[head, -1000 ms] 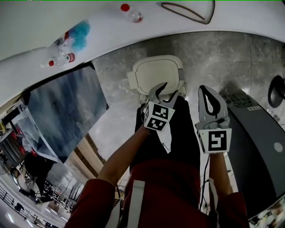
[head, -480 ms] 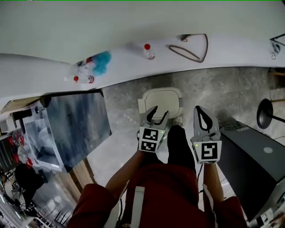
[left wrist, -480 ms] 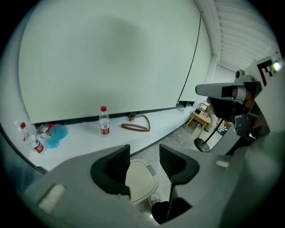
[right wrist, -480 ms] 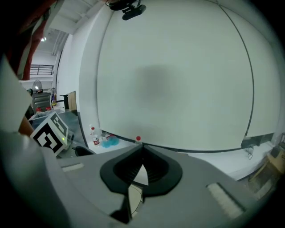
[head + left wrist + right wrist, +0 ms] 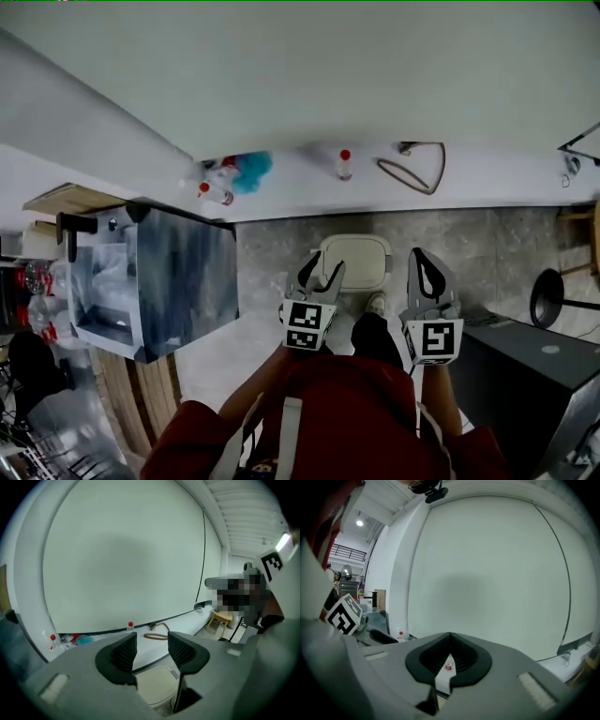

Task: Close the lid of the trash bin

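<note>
- Standing over the trash bin (image 5: 382,274), the person holds both grippers out in front, side by side and at about the same height.
- The bin sits on the grey stone floor (image 5: 272,248), just beside the foot of a long white ledge (image 5: 487,187).
- Its cream lid (image 5: 356,255) lies flat on top of the bin, down rather than raised.
- The left gripper (image 5: 324,265) has its jaws spread with nothing between them. Its own view shows the lid well below the gap.
- The right gripper (image 5: 419,255) has its jaws pressed together at the tips and pinches nothing. A small opening is left between the ribbed pads.
- Neither gripper touches the bin. In the head view the left one overlaps the bin's left edge, while the right one hangs to the bin's right.
- A shoe (image 5: 376,304) rests on the floor just in front of the bin.
- A red-capped bottle (image 5: 344,164) stands on the ledge, with a brown loop (image 5: 412,169) to its right.
- More bottles (image 5: 214,192) and a blue fluffy thing (image 5: 249,169) lie further left on the ledge.
- A grey cabinet (image 5: 178,281) stands to the left of the bin.
- A dark grey unit (image 5: 534,375) and a black stool (image 5: 551,300) stand to the right.
</note>
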A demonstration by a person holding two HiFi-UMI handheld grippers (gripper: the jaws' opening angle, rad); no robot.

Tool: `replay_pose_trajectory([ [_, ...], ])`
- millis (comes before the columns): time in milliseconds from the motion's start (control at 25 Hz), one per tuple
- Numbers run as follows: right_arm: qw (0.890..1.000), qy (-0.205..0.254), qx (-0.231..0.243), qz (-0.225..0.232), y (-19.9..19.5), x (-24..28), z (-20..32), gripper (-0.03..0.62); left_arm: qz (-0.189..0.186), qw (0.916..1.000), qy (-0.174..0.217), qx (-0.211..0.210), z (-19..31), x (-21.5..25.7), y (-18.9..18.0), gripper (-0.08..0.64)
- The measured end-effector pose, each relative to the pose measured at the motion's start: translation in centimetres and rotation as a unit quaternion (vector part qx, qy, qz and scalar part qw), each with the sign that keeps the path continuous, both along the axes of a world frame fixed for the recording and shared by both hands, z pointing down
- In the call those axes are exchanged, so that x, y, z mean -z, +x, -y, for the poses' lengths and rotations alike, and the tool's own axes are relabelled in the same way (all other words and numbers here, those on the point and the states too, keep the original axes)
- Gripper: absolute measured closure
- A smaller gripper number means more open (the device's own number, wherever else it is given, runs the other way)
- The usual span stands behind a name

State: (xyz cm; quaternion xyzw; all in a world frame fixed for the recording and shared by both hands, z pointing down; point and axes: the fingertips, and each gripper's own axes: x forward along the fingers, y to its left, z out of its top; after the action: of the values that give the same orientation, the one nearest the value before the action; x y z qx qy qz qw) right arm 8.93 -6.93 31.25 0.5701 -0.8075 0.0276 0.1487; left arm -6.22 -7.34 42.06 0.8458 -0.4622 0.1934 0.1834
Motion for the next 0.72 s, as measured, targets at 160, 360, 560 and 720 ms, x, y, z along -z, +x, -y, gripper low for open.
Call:
replay_pose_trajectory([
  [160,1.000,0.020,0.011,-0.005,-1.4,3.3,-0.3,0.592,0.007,0.9978,0.059,0.031,0.4,4.6,-2.6,0.348],
  [360,0.997,0.072,0.026,0.001,-2.5,7.4,0.1,0.592,0.021,0.9864,0.153,0.057,1.5,11.2,-5.4,0.348],
  [560,0.993,0.116,0.027,0.004,-3.1,12.2,0.4,0.592,-0.024,0.9714,0.219,0.090,2.2,18.5,-7.3,0.348],
  [720,0.988,0.154,0.025,0.016,-3.5,16.2,1.0,0.592,-0.036,0.9606,0.256,0.102,2.6,22.5,-8.2,0.348],
])
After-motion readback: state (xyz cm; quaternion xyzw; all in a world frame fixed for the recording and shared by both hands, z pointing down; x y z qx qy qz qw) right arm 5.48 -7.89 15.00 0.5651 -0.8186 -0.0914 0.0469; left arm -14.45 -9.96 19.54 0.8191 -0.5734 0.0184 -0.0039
